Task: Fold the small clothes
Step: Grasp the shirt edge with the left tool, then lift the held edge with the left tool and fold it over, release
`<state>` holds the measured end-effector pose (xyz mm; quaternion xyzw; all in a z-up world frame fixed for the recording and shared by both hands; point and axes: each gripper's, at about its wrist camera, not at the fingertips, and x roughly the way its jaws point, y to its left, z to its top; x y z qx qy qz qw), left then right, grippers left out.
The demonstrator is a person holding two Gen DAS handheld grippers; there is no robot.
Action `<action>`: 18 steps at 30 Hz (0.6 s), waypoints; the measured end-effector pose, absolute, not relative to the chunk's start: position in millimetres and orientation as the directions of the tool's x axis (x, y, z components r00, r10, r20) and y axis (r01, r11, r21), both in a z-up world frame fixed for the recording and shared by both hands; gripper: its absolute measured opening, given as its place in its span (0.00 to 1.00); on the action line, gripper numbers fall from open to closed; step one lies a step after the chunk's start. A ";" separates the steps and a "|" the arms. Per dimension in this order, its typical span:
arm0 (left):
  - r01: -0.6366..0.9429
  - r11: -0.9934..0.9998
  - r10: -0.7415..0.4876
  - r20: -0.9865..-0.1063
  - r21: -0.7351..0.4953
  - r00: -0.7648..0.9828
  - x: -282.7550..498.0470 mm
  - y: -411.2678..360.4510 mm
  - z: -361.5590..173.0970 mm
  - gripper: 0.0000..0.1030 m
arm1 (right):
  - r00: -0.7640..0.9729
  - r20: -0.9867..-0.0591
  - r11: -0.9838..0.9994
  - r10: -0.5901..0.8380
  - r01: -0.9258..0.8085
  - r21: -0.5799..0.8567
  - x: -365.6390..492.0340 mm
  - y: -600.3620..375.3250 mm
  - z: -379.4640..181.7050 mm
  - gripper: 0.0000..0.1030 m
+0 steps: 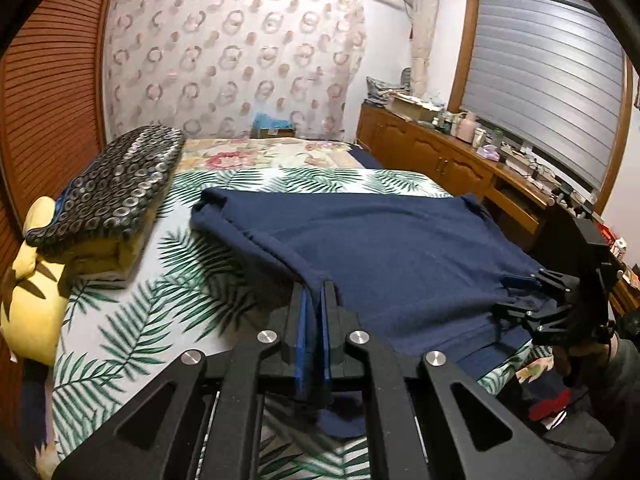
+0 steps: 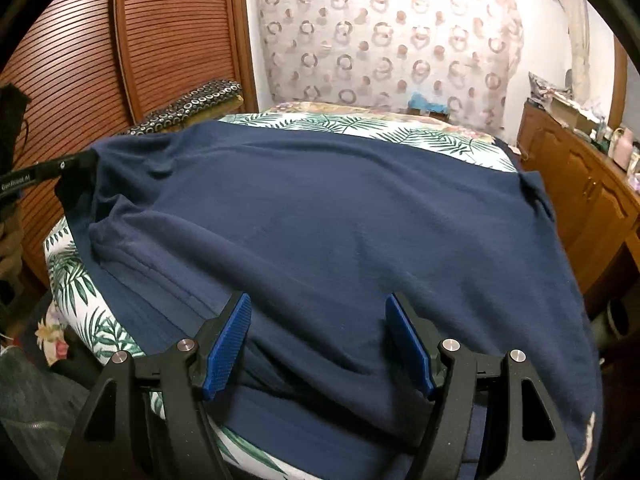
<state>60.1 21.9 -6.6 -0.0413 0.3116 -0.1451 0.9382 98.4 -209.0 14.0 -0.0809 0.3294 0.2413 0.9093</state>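
Observation:
A navy blue garment (image 1: 380, 248) lies spread across the bed; in the right wrist view the garment (image 2: 340, 208) fills the middle. My left gripper (image 1: 314, 290) is shut on the garment's near left edge, and the cloth rises in a ridge to its fingertips. From the right wrist view the left gripper (image 2: 86, 168) pinches that corner at the far left. My right gripper (image 2: 320, 316) stands open at the near hem, its blue pads (image 2: 230, 344) wide apart with cloth lying between them. In the left wrist view the right gripper (image 1: 506, 296) sits at the garment's right edge.
The bed has a palm-leaf sheet (image 1: 132, 320). A folded quilt with a ring pattern (image 1: 116, 188) and a yellow cushion (image 1: 32, 280) lie on its left side. A louvred wooden door (image 1: 48, 100) stands left, a cluttered wooden cabinet (image 1: 440, 156) right.

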 end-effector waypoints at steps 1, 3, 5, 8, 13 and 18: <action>0.255 0.953 -0.302 -0.572 -0.163 0.762 61.5 18.6 -6.0 0.07 | 0.668 -0.638 0.871 0.383 -0.491 0.008 97.0 -209.1 14.2 0.70; 0.265 0.951 -0.308 -0.569 -0.159 0.762 63.3 12.7 -4.3 0.07 | 0.671 -0.638 0.873 0.379 -0.487 0.006 94.1 -207.7 14.1 0.70; 0.277 0.948 -0.318 -0.561 -0.159 0.764 64.8 8.9 -1.0 0.07 | 0.673 -0.637 0.877 0.376 -0.480 0.012 92.5 -208.6 14.0 0.70; 0.298 0.943 -0.331 -0.546 -0.151 0.770 68.3 -0.2 7.3 0.07 | 0.678 -0.634 0.883 0.372 -0.469 0.017 95.0 -209.1 15.7 0.70; 0.337 0.933 -0.351 -0.524 -0.126 0.776 78.9 -23.3 24.2 0.07 | 0.691 -0.621 0.889 0.370 -0.458 0.020 87.8 -212.3 17.0 0.70; 0.390 0.914 -0.391 -0.506 -0.114 0.769 92.1 -49.8 36.0 0.07 | 0.704 -0.612 0.897 0.359 -0.443 0.016 77.8 -214.8 16.2 0.70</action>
